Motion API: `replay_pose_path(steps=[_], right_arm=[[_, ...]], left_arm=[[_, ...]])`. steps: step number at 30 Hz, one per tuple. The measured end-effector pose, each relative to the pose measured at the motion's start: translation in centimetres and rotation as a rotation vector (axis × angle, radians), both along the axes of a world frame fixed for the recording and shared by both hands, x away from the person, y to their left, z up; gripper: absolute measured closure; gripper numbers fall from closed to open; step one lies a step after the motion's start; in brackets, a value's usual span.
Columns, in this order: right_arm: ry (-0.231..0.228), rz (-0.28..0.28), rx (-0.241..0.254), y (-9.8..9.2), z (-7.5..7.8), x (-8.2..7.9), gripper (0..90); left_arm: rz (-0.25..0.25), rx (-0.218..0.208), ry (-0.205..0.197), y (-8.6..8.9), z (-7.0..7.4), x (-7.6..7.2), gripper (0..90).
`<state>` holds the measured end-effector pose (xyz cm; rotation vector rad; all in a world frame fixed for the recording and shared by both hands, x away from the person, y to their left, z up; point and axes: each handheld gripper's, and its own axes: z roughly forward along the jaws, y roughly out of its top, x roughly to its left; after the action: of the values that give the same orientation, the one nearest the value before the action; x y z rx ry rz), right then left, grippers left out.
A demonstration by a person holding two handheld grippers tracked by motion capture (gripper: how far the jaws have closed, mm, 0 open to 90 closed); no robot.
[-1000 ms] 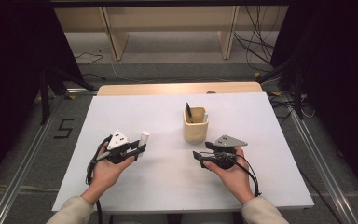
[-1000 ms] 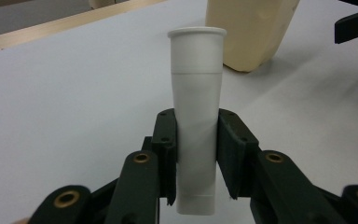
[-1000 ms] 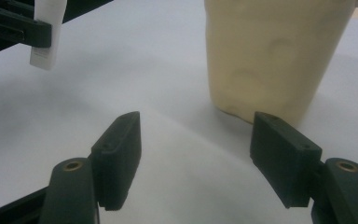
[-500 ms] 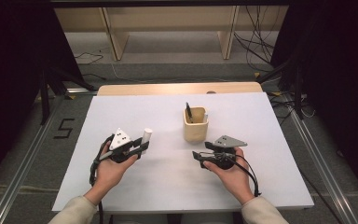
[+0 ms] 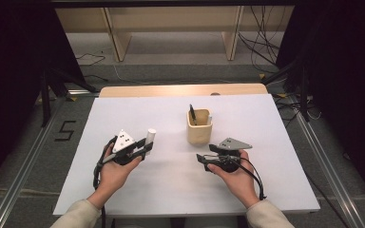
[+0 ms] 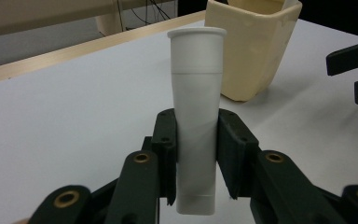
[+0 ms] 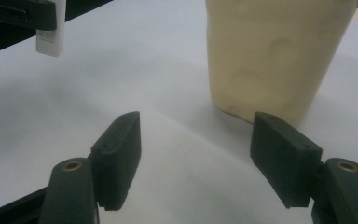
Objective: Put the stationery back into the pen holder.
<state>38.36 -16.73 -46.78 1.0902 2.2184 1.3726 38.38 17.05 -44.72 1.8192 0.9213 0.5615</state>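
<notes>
Left claw: the left claw (image 6: 196, 154) pinches a white tube (image 6: 196, 116) between its two black jaws, which press on the tube's lower half from both sides.
White tube: it has a cap with a wider rim at the far end and a flat crimped end near the claw's base; in the high view the tube (image 5: 149, 137) points forward and up from the left hand (image 5: 113, 167), above the left half of the counter (image 5: 138, 111).
Right claw: the right claw (image 7: 196, 154) is spread wide, with nothing between the jaws; in the high view it (image 5: 205, 160) sits in the right hand (image 5: 235, 175), just in front of the cup and pointing left.
Cup: a cream-coloured cup (image 5: 199, 127) stands upright near the middle of the counter, with a dark pen (image 5: 192, 114) and a pale item leaning inside it; in the right gripper view the cup (image 7: 275, 56) stands close ahead, towards the right jaw.
Counter: a white sheet covers it, with a wooden edge (image 5: 180, 90) at the far side.
Between the claws: the two are well apart, and the cup is nearer the right one.
</notes>
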Motion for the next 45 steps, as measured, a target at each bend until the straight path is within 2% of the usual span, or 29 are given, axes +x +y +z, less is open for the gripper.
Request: replay_pose_path(steps=[16, 29, 38, 45], right_arm=[[0.003, -0.014, -0.002, -0.9, -0.1, -0.1, 33.3], [0.012, -0.033, -0.022, -2.9, -0.3, -0.8, 32.4], [0.016, -0.023, -0.047, -4.2, -0.6, -1.3, 30.5], [0.023, -0.004, -0.054, -4.4, -0.9, -1.5, 29.9]], left_arm=[[-0.020, -0.004, -0.027, -1.4, 0.4, 0.6, 70.2], [-0.025, -0.006, -0.032, -2.0, 0.5, 1.0, 70.1], [-0.025, -0.011, -0.038, -2.1, 0.7, 1.0, 70.1], [-0.024, -0.011, -0.038, -2.1, 0.7, 1.1, 70.1]])
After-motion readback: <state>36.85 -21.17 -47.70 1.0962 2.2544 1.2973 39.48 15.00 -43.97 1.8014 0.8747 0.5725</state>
